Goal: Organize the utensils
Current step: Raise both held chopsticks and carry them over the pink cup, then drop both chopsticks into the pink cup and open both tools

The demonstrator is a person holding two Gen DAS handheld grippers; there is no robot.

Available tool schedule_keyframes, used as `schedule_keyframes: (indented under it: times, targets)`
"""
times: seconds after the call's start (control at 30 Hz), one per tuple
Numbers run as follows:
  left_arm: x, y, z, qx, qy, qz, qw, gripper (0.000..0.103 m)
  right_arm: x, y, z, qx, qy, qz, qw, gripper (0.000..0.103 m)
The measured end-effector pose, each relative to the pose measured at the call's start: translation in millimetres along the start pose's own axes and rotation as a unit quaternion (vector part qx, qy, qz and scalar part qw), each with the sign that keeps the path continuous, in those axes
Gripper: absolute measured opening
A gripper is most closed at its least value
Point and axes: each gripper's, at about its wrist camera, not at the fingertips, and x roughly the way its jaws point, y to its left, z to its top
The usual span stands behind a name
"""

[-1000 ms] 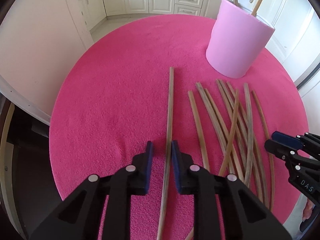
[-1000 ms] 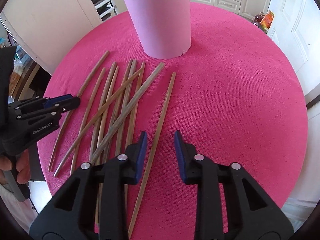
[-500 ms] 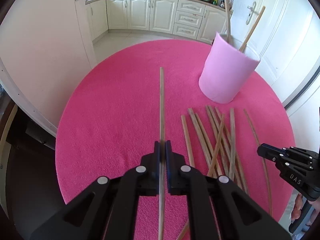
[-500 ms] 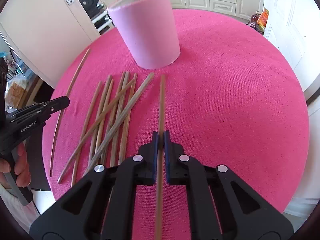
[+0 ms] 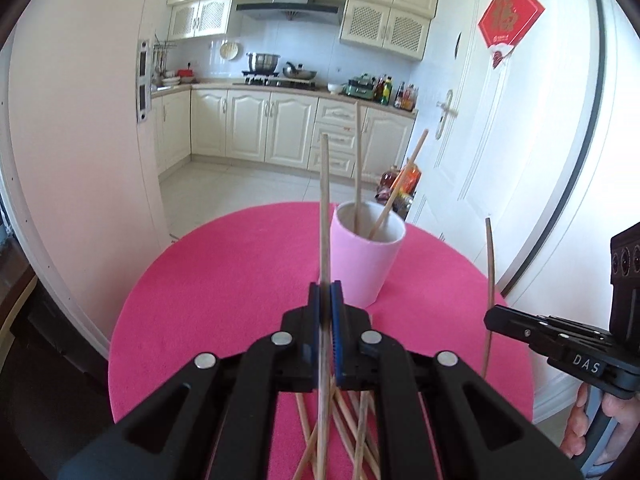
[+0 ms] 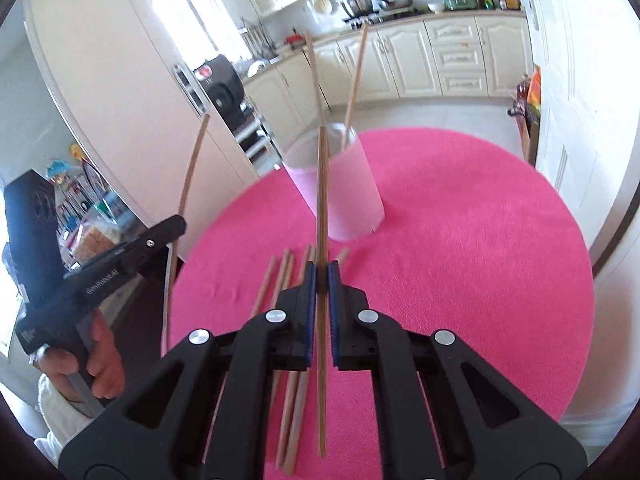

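Observation:
My left gripper (image 5: 329, 290) is shut on a wooden chopstick (image 5: 325, 208) and holds it nearly upright above the pink table (image 5: 224, 280). My right gripper (image 6: 321, 270) is shut on another chopstick (image 6: 321, 184), also raised. The pink cup (image 5: 366, 258) stands ahead with two chopsticks (image 5: 357, 160) in it; it also shows in the right wrist view (image 6: 344, 196). Several loose chopsticks (image 6: 280, 276) lie on the table between the grippers. The right gripper appears in the left wrist view (image 5: 490, 318) with its chopstick, and the left gripper in the right wrist view (image 6: 176, 226).
The round pink table's edge (image 6: 576, 264) curves close on all sides. A white door (image 5: 472, 140) and wall stand to the right. Kitchen cabinets (image 5: 256, 128) lie beyond the table. A person's hand (image 6: 100, 356) holds the left gripper's handle.
Both grippers closed on a chopstick each, lifted them off the table and tilted them up; both views now look level toward the cup and kitchen.

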Motion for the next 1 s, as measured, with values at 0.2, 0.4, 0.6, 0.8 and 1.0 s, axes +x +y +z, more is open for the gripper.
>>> schedule_keyframes:
  times: [0.2,0.4,0.6,0.8,1.0]
  targets:
    - [-10,-22,11,0.006,-0.065,-0.025,0.9975,0.006,-13,11,22,-0.019,-0.05,0.016,0.998,0.006]
    - [-12,-39,26,0.008,-0.103,-0.033,0.9941,0.006,-16,19,39,-0.035,-0.092,0.02,0.995,0.006]
    - [-5,-39,42,0.006,-0.141,-0.039,0.9892,0.006,-17,23,56,-0.047,-0.14,0.024,0.989,0.006]
    - [1,-42,67,-0.004,-0.183,-0.045,0.9821,0.006,-15,25,77,-0.064,-0.192,0.023,0.979,0.006]
    - [7,-43,91,-0.011,-0.229,-0.043,0.9723,0.006,-11,21,98,-0.074,-0.228,0.019,0.971,0.006]
